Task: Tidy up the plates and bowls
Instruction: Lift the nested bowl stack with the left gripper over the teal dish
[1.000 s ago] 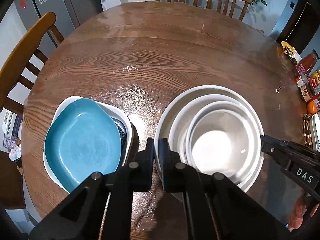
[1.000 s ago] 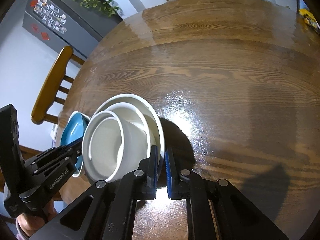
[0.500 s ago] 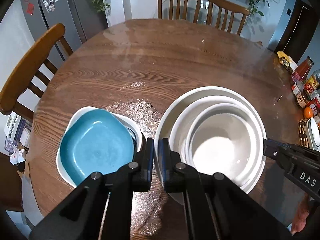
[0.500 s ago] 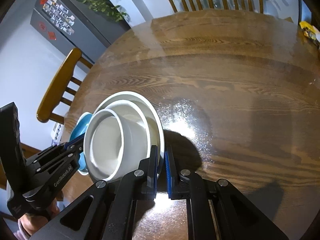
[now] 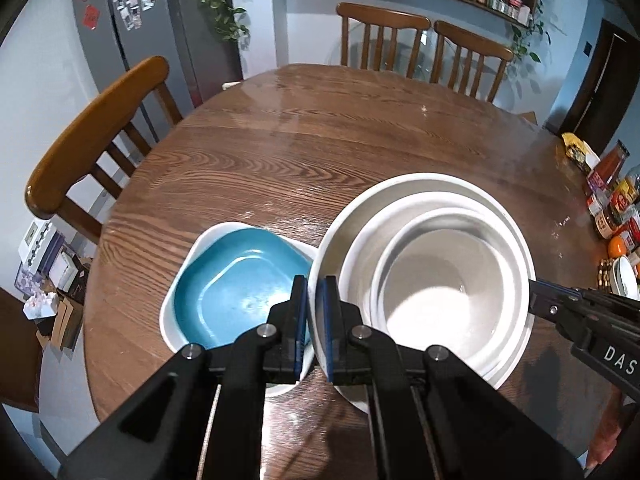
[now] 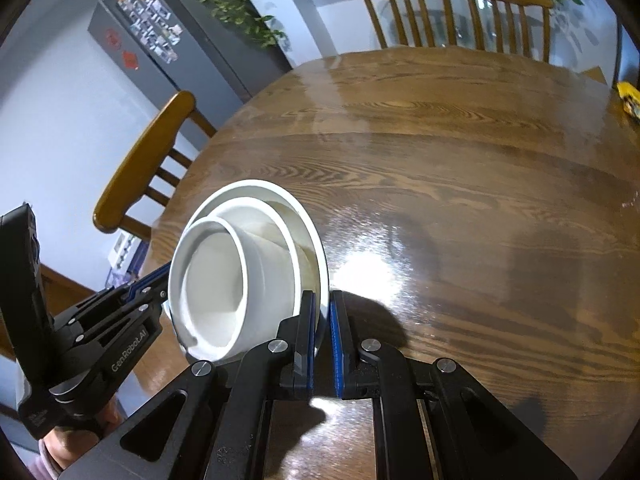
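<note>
Round wooden table [image 5: 304, 168]; blue dish [image 5: 236, 288] only in left-wrist view.

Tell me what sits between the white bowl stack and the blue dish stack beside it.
Nothing visible does. The white bowl stack, held at its rim by both the left tongs and right tongs, hangs right beside the blue dish; no object lies between them.

Right gripper [image 5: 534, 300] reads "DAS"; left gripper [image 6: 162, 286] reads "GenRobot.AI".
</note>
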Tool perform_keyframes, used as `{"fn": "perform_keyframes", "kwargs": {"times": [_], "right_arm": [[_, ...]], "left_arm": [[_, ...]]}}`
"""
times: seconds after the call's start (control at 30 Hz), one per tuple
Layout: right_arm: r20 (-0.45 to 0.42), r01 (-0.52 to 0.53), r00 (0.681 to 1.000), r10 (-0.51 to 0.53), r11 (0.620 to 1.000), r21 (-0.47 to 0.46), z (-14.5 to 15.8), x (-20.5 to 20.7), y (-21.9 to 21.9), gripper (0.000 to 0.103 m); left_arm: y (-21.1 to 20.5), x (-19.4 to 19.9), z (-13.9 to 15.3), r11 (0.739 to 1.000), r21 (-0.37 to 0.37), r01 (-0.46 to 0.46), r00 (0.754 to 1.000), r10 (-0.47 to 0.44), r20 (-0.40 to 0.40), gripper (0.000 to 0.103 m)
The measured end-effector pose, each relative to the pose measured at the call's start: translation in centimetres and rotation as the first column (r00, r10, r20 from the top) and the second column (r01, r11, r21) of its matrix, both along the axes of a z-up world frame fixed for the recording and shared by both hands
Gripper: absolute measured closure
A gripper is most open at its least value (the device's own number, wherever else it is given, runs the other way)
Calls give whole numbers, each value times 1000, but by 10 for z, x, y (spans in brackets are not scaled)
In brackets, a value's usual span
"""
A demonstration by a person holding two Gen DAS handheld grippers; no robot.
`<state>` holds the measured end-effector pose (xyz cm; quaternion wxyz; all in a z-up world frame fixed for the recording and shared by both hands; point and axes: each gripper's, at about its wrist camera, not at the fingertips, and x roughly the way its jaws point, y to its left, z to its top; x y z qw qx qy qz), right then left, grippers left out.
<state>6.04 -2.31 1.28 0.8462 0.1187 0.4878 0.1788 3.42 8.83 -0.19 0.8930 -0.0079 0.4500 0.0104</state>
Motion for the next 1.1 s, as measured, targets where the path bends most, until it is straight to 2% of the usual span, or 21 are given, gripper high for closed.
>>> {"fn": "perform_keyframes", "kwargs": {"times": [0.43,1.1], "right_arm": [[25,-80,996,80,997,-13,9,1,48,92],[20,-129,991,130,991,-31,5,11,89,92]], "left_arm": [[43,-12,7,997,-6,-81,996,81,29,100],[88,-11,2,992,-15,-129,991,129,25,100]]}}
